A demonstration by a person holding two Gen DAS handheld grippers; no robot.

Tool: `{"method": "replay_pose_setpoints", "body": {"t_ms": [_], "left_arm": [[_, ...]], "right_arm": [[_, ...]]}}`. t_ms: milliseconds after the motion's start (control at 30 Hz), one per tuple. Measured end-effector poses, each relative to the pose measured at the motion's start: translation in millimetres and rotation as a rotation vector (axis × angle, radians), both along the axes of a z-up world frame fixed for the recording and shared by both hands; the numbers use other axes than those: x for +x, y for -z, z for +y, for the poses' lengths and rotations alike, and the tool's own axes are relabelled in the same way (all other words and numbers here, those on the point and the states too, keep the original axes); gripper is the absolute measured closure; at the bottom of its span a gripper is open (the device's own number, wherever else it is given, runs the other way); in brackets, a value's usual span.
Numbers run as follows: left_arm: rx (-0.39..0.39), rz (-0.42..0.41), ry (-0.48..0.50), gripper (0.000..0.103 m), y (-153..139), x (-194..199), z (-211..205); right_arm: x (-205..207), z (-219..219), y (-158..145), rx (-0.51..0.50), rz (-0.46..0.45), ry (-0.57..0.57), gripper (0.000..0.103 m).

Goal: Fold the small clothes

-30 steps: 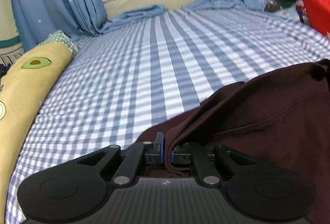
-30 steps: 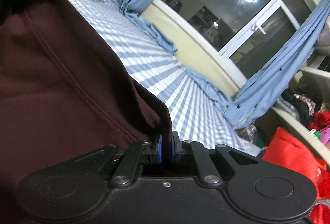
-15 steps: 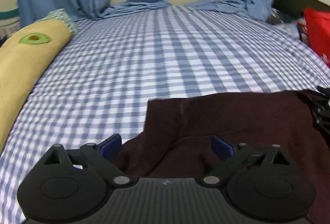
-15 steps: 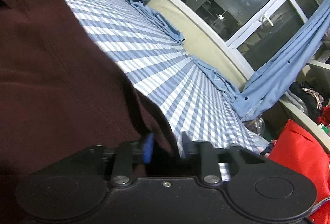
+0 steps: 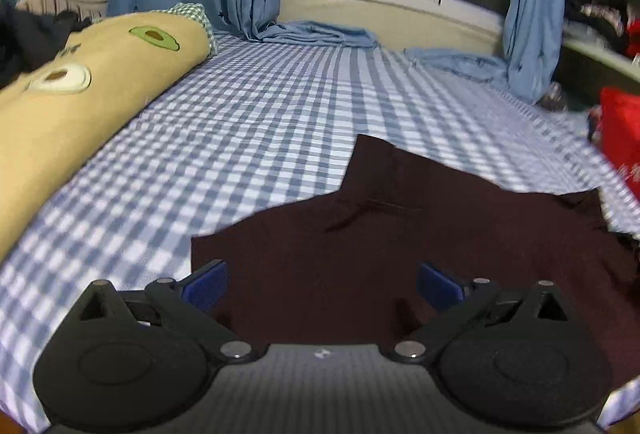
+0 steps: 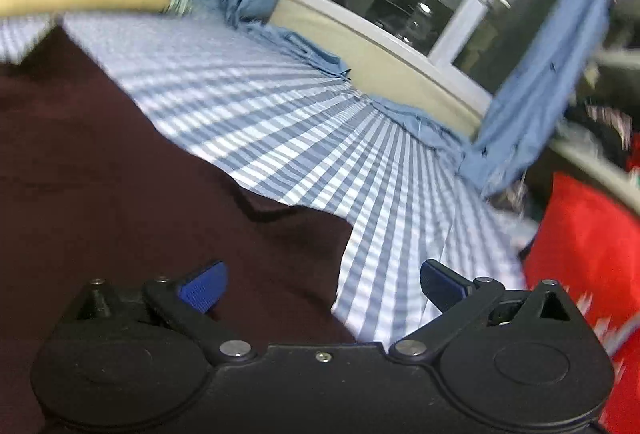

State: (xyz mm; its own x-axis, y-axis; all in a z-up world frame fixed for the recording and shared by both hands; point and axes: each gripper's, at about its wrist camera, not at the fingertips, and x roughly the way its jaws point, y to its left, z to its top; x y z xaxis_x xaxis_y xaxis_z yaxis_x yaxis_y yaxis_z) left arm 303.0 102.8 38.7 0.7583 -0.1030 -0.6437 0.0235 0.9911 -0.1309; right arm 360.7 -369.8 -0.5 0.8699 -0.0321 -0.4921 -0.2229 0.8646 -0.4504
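Fingers apart on both my left gripper (image 5: 320,284) & right gripper (image 6: 322,280), holding nothing; maroon garment (image 5: 420,234) lies on bed (image 5: 260,138). Next grip: corners, I think; right view blurred.

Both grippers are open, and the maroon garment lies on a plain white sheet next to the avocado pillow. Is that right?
Not quite. The sheet is blue-and-white checked, not plain white; the left wrist view shows it clearly. The rest holds: the left gripper and right gripper both have jaws apart, the maroon garment lies on the sheet, and the avocado pillow runs along its left side.
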Motion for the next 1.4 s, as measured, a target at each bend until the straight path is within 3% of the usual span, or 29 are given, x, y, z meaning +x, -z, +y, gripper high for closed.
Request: {"method": "replay_pose_setpoints", "body": {"t_ms": [100, 267, 400, 500, 533, 600, 700, 800, 933, 1033, 1100, 1167, 1233, 1300, 1367, 1400], "left_arm": [[-0.017, -0.024, 0.015, 0.001, -1, -23, 2], [-0.008, -0.052, 0.065, 0.001, 7, -68, 0], [-0.007, -0.068, 0.09, 0.001, 15, -85, 1], [-0.07, -0.072, 0.105, 0.002, 18, -85, 9], [-0.096, -0.072, 0.108, 0.004, 19, -83, 11], [-0.145, -0.038, 0.121, 0.022, 22, -77, 15], [-0.194, 0.007, 0.139, 0.034, 26, -71, 20], [-0.182, 0.026, 0.137, 0.043, 29, -73, 24], [-0.234, 0.059, 0.126, 0.052, 39, -76, 33], [-0.245, 0.069, 0.107, 0.06, 42, -75, 33], [-0.225, 0.066, 0.088, 0.078, 39, -75, 30], [-0.181, 0.063, 0.073, 0.086, 35, -74, 24], [-0.134, 0.038, 0.078, 0.09, 26, -76, 17], [-0.087, 0.007, 0.099, 0.092, 14, -78, 11], [-0.051, -0.022, 0.127, 0.093, 0, -82, 7], [-0.034, -0.034, 0.137, 0.094, -6, -83, 6]], "right_arm": [[-39, -12, -10, 0.141, -0.004, 0.003, 0.0], [-113, -19, -8, 0.277, -0.068, 0.022, 0.0], [-152, -15, 14, 0.258, -0.103, 0.06, 0.0], [-163, -13, 32, 0.232, -0.112, 0.093, 0.0], [-165, -14, 38, 0.245, -0.104, 0.108, 0.0], [-165, -19, 45, 0.298, -0.078, 0.135, 0.0], [-168, -26, 48, 0.399, -0.077, 0.147, 0.0], [-175, -29, 44, 0.443, -0.095, 0.119, 0.001], [-178, -31, 44, 0.488, -0.074, 0.084, 0.006], [-177, -32, 43, 0.507, -0.074, 0.112, 0.017], [-173, -38, 42, 0.549, -0.067, 0.139, 0.023], [-172, -43, 41, 0.574, -0.068, 0.163, 0.027], [-169, -44, 41, 0.565, -0.06, 0.189, 0.044], [-168, -46, 41, 0.548, -0.055, 0.224, 0.071], [-169, -52, 40, 0.557, -0.055, 0.24, 0.089], [-169, -56, 39, 0.566, -0.055, 0.244, 0.092]]}}
